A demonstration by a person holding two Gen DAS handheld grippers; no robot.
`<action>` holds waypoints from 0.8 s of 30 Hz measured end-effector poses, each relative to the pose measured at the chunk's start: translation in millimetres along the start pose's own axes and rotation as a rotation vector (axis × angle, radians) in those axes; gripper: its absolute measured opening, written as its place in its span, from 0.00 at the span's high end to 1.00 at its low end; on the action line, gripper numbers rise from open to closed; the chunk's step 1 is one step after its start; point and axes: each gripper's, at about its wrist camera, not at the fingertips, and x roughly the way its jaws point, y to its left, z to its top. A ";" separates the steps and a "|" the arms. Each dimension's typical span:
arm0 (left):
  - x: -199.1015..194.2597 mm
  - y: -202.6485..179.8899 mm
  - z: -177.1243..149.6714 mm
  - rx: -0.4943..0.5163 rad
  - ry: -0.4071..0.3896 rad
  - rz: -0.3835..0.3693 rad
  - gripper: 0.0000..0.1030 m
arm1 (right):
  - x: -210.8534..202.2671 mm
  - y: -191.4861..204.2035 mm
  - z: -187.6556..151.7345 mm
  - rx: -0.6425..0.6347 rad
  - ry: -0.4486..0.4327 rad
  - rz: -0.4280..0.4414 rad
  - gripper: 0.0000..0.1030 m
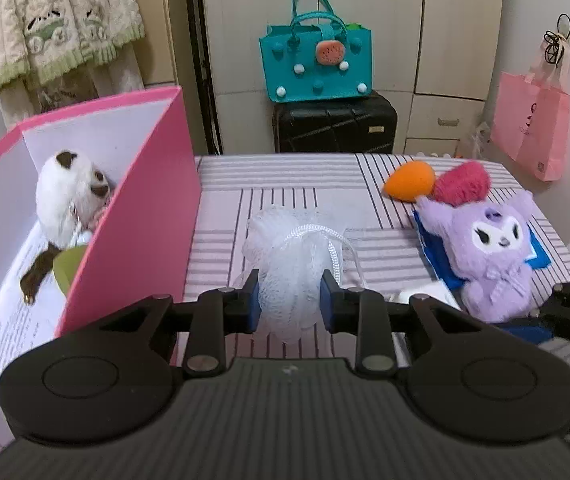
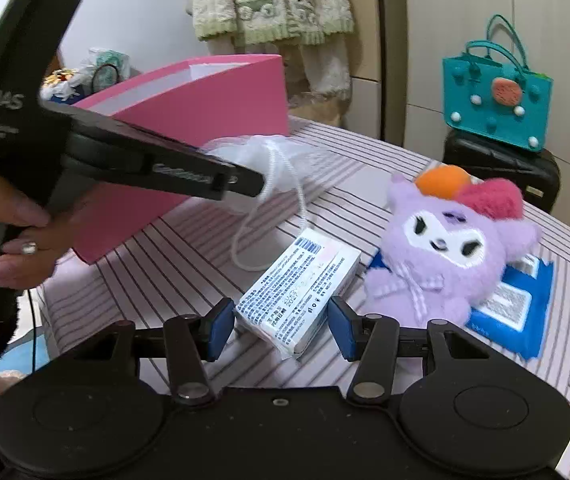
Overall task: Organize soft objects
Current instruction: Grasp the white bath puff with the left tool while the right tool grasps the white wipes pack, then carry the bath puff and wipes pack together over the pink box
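A striped table (image 1: 285, 184) carries a pink box (image 1: 141, 216) at its left, a panda plush (image 1: 69, 196) lying inside. The purple plush (image 2: 441, 256) lies on a blue packet (image 2: 525, 312) toward the right, near an orange sponge (image 1: 411, 180). The left gripper (image 1: 290, 296) is clamped on the white mesh bath pouf (image 1: 293, 256) beside the box. The right gripper (image 2: 280, 326) stands apart around a white tissue pack (image 2: 301, 292), pads not pressing.
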 end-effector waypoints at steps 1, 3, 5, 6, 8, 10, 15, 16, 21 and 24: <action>-2.2 0.9 -2.2 -0.008 0.008 -0.015 0.73 | -0.5 0.3 -1.0 0.004 0.004 -0.006 0.45; -6.9 3.8 -5.0 -0.014 0.012 -0.027 0.73 | -1.3 2.4 -3.1 0.007 0.009 -0.033 0.45; -11.4 0.8 -8.6 0.003 -0.003 -0.025 0.73 | -2.0 3.3 -4.8 0.005 0.014 -0.055 0.39; -13.1 -1.4 -10.3 0.012 -0.010 -0.022 0.73 | -1.8 3.9 -5.1 0.004 0.014 -0.060 0.38; -14.9 -4.5 -12.9 0.021 -0.017 -0.019 0.73 | 1.0 3.9 -3.8 0.012 0.016 -0.075 0.38; -17.6 -6.1 -14.6 0.027 -0.018 -0.029 0.73 | 5.1 1.3 -1.1 0.021 0.013 -0.075 0.38; -37.5 -14.0 -17.1 0.080 -0.063 -0.044 0.73 | 16.2 -2.2 2.1 0.040 0.006 -0.092 0.46; -40.9 -14.5 -17.1 0.088 -0.068 -0.046 0.73 | 16.0 -0.2 1.6 0.024 0.004 -0.104 0.48; -55.8 -20.9 -20.8 0.182 -0.032 -0.121 0.73 | 2.7 7.4 -2.9 -0.015 -0.022 -0.131 0.56; -70.7 -31.3 -26.2 0.326 -0.056 -0.114 0.73 | -6.1 12.5 -9.9 -0.015 -0.005 -0.129 0.56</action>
